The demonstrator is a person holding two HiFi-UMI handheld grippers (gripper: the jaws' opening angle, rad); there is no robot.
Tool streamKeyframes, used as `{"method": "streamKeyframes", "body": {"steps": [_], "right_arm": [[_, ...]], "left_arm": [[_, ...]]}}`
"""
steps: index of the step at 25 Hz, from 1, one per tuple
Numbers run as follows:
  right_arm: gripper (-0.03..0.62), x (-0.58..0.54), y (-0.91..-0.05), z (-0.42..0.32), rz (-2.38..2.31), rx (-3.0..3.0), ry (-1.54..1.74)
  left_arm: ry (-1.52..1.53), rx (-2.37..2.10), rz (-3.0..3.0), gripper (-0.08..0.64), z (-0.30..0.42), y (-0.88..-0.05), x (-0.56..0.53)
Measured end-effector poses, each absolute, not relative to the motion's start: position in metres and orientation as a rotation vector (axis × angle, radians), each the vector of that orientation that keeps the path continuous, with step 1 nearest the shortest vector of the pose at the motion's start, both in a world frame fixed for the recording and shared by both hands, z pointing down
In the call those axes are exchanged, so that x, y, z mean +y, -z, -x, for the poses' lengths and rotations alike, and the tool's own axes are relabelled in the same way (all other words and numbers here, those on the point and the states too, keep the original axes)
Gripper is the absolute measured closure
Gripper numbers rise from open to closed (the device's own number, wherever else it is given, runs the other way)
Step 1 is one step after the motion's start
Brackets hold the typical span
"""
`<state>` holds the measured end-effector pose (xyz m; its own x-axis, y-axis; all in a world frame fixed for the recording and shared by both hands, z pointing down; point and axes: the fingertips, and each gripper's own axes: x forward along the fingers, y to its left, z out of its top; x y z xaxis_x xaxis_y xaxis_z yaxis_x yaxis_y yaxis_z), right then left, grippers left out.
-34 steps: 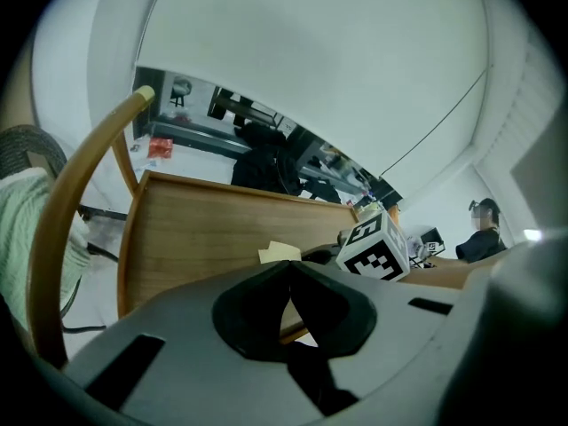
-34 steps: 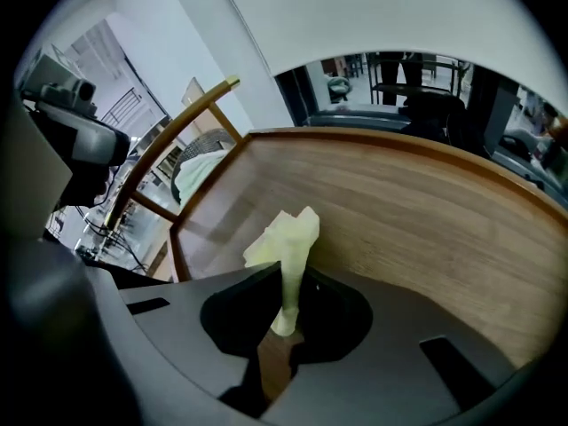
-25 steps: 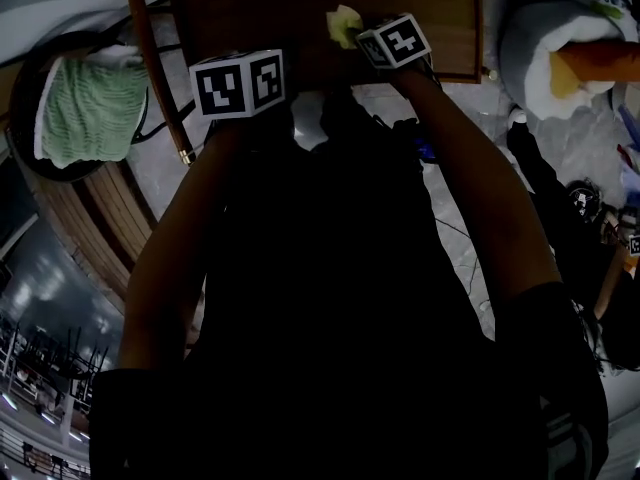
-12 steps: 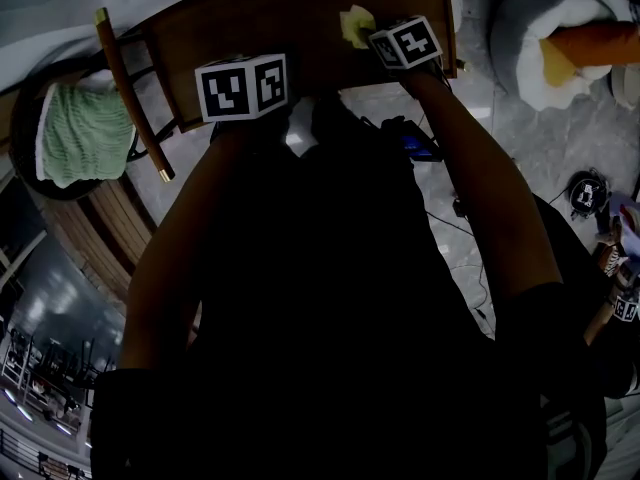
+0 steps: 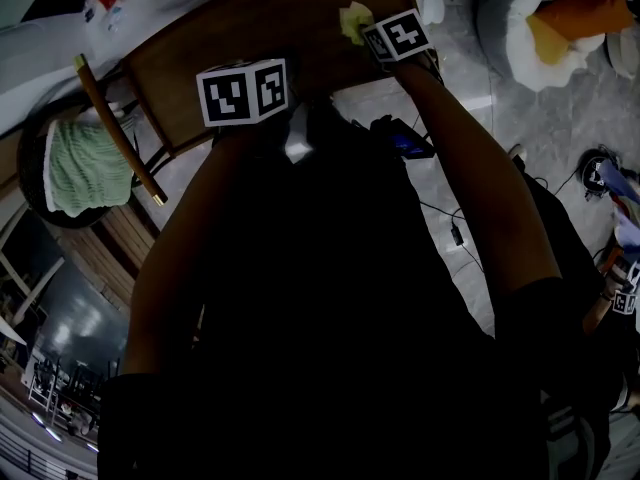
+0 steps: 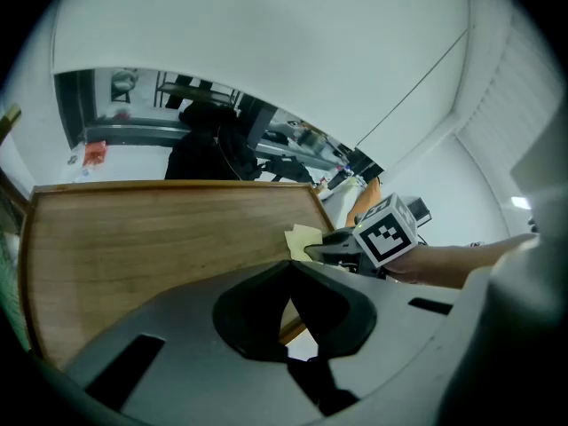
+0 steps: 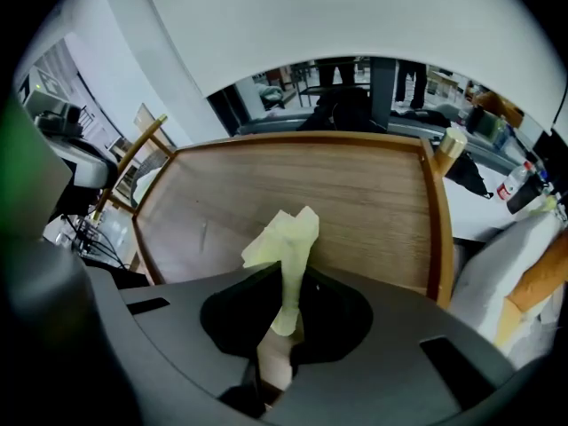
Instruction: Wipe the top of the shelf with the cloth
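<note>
Right hand-held gripper (image 7: 291,273), pinching the cloth (image 7: 286,233), has slid toward the shelf (image 7: 355,193)'s 3 o'clock edge (wipe progressing); left hand-held gripper (image 6: 289,269) pressed together, empty.

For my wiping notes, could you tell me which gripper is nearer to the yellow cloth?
Right. The right gripper is shut on the cloth over the shelf top; the left gripper is apart to its left, shut and empty.

Head view looks steeply down, the wooden shelf top (image 5: 260,23) at upper centre. Both gripper views look low and close across that same surface from its near edge.
</note>
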<state>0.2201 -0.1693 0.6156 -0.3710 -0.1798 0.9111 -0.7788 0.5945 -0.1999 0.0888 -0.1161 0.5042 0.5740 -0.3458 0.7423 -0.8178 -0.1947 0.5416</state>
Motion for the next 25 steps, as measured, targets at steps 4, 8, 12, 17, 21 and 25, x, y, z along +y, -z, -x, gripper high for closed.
{"method": "streamKeyframes", "body": {"steps": [4,8,12,17,21,25], "right_arm": [[0.549,-0.174,-0.613,-0.243,-0.832,-1.819,-0.791],[0.549,-0.178,-0.611,-0.271,-0.898,-1.733,-0.782],[0.549,-0.184,-0.606,-0.292,-0.942,-1.661,-0.732],[0.549,-0.171,-0.606,-0.316,-1.064,-1.528,-0.802],[0.549,-0.182,-0.597,-0.307,-1.073,-1.568,-0.728],[0.549,-0.190,-0.571,-0.236,-1.028,-1.758,-0.692]], "left_arm": [[-0.570,-0.945,-1.788,0.549,-0.102,-0.503,-0.116],[-0.560,-0.933,-1.791,0.549,-0.109,-0.504,-0.113],[-0.532,-0.936,-1.794,0.549,-0.112,-0.500,-0.111],[-0.509,-0.947,-1.792,0.549,-0.097,-0.496,-0.102],[-0.456,-0.995,-1.768,0.549,-0.067,-0.490,-0.100],[-0.396,-1.073,-1.738,0.549,-0.015,-0.480,-0.102]]}}
